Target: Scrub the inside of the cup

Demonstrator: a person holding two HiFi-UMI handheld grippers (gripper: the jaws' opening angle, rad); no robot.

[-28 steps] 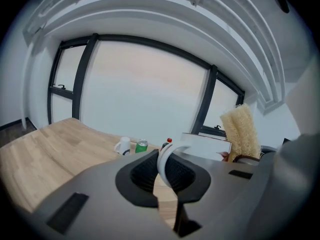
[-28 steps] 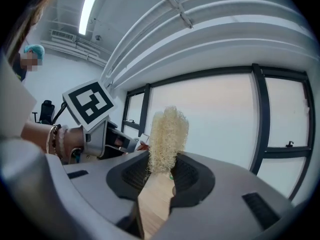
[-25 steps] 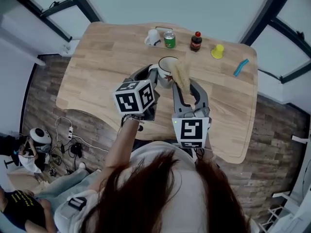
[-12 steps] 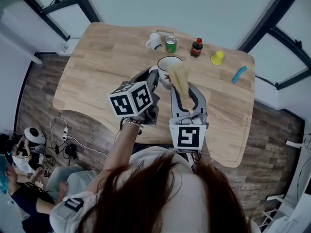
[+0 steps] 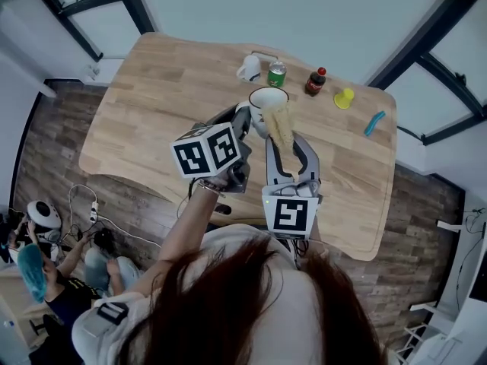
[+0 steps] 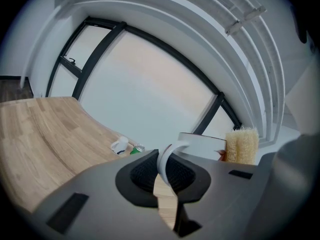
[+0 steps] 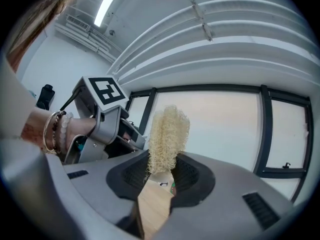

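A white cup (image 5: 264, 97) with a reddish print is lifted over the wooden table (image 5: 167, 90), its mouth facing up. My left gripper (image 5: 245, 122) is shut on the cup's handle (image 6: 165, 160); the cup's body (image 6: 202, 144) shows just beyond the jaws. My right gripper (image 5: 285, 149) is shut on a pale yellow loofah sponge (image 5: 278, 125), which sticks out past the jaws (image 7: 167, 134). In the head view the sponge's tip lies at the cup's right rim; whether it is inside the cup I cannot tell. From the left gripper view the sponge (image 6: 242, 145) stands right of the cup.
At the table's far edge stand a small white cup (image 5: 248, 68), a green can (image 5: 276, 74), a dark bottle with a red cap (image 5: 315, 81), a yellow object (image 5: 345, 98) and a blue object (image 5: 374, 123). People sit on the floor at lower left (image 5: 46, 280).
Both grippers keep their hold. Cup and sponge stay close together, shifted only slightly; the head view itself has moved a little.
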